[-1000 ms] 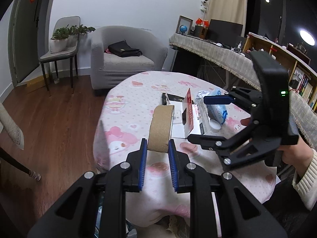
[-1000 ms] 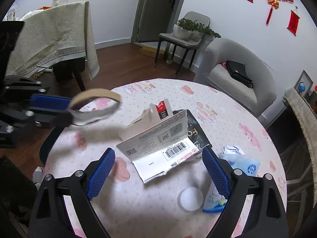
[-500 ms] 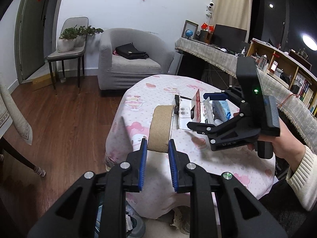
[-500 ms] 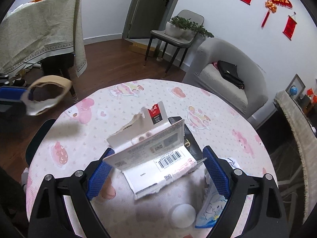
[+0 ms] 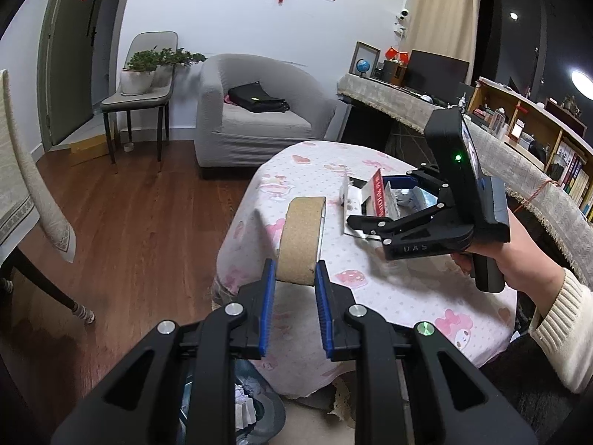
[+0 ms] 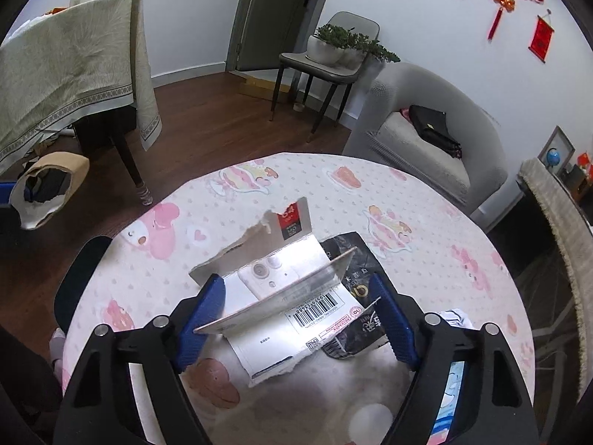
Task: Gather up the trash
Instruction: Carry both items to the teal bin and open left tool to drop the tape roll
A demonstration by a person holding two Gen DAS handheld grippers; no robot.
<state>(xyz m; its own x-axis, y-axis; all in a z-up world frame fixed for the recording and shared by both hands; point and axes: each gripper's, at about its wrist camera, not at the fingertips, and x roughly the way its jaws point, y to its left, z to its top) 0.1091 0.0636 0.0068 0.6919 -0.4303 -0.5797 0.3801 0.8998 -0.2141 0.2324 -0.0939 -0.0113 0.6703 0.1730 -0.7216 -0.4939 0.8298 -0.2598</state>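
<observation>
Pink cartoon-print cloth covers the round table (image 6: 296, 193), which stands on a dark wood floor with a grey armchair (image 5: 255, 118) behind it. Nearest in the left wrist view, the left gripper (image 5: 294, 278) is clamped on a brown cardboard tape-roll core (image 5: 302, 237), carried off the table's edge above a grey waste bin (image 5: 259, 408) that already holds crumpled paper, so that piece looks nearly disposed of. Beside it, over the table, the right gripper (image 6: 296, 319) straddles a torn white cardboard package with a barcode label (image 6: 289, 296); its jaws have just been closing, with the package between them, but the pads do not yet seem to press it. Left to collect, as far as shows: that package, the black foil wrapper (image 6: 352, 259) under it, a white round lid (image 6: 370, 419), a blue-and-white wrapper (image 6: 450, 389) and a crumpled white scrap (image 6: 454, 317).
</observation>
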